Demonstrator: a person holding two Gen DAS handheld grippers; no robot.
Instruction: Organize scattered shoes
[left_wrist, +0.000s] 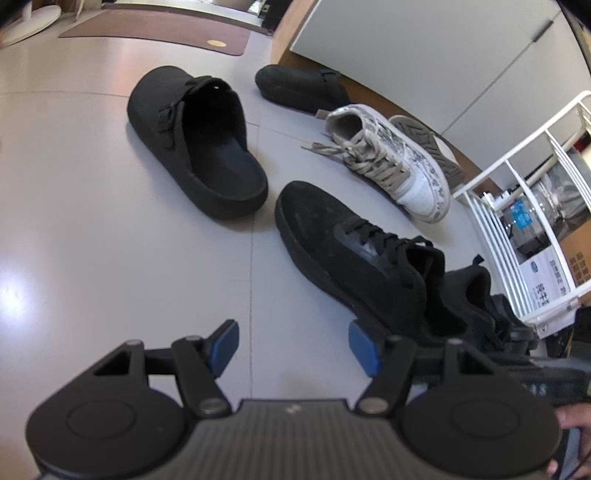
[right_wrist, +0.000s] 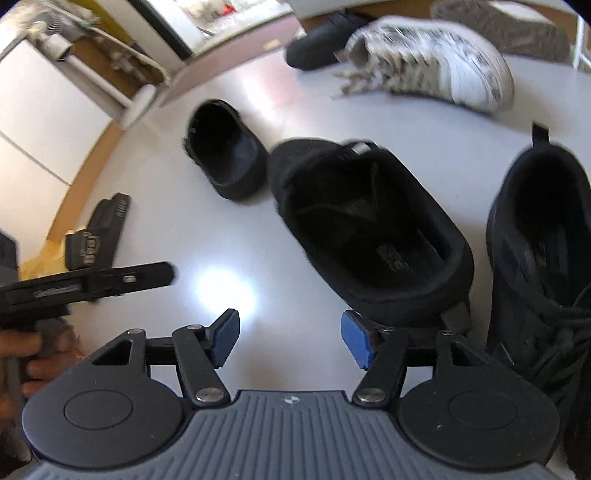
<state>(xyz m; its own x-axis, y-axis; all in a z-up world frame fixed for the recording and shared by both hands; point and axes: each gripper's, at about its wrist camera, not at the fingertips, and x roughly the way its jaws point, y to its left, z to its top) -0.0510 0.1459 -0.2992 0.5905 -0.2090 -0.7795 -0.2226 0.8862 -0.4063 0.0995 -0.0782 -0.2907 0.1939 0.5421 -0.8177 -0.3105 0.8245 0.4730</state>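
Several shoes lie scattered on the pale floor. In the left wrist view a black clog (left_wrist: 195, 144) sits ahead and its mate (left_wrist: 303, 88) lies by the wall. A white patterned sneaker (left_wrist: 391, 162) stands beside its tipped-over partner (left_wrist: 428, 144). Two black lace-up sneakers (left_wrist: 347, 243) (left_wrist: 465, 295) lie nearest on the right. My left gripper (left_wrist: 293, 347) is open over bare floor, just left of the nearer sneaker's heel. My right gripper (right_wrist: 290, 338) is open with nothing between its pads. Its right finger (right_wrist: 356, 339) sits just at the heel of a black sneaker (right_wrist: 373, 236); the other black sneaker (right_wrist: 539, 258) is to the right.
A white wire rack (left_wrist: 517, 229) holding boxes stands at the right. A white cabinet (left_wrist: 424, 48) runs along the back wall, and a brown mat (left_wrist: 155, 29) lies far off. A hand (right_wrist: 29, 354) holds the left gripper at the left of the right wrist view.
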